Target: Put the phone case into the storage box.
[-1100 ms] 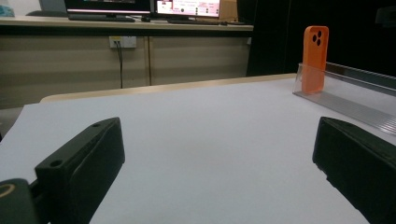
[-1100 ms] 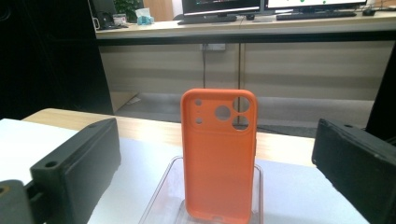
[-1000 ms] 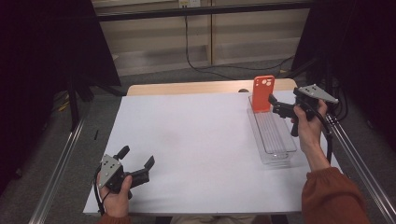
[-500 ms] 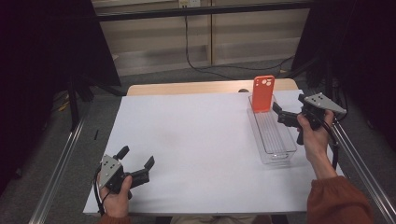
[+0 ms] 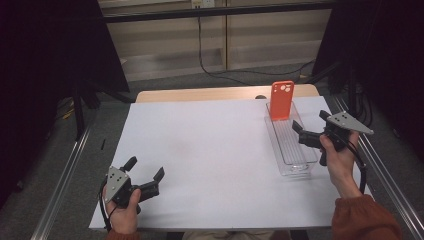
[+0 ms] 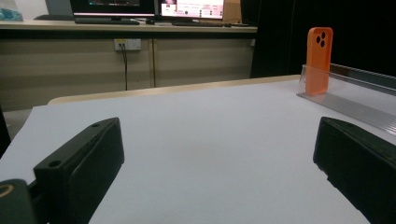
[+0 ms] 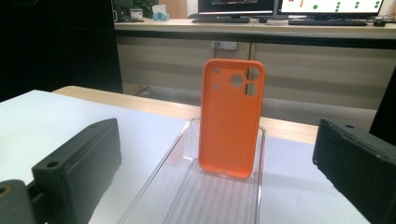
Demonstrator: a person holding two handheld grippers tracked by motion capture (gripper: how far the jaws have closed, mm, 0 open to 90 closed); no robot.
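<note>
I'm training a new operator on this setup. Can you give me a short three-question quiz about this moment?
1. True or false: the orange case stands upright at the far end of the clear tray.
2. Which gripper is nearer the tray? A) left gripper B) right gripper
3. Fill in: the jaws of both grippers are ____ and hold nothing.

Key: 1 true. 2 B: it is at the tray's right side, while the left gripper rests on the white sheet near the front left corner. 3 open.
</note>
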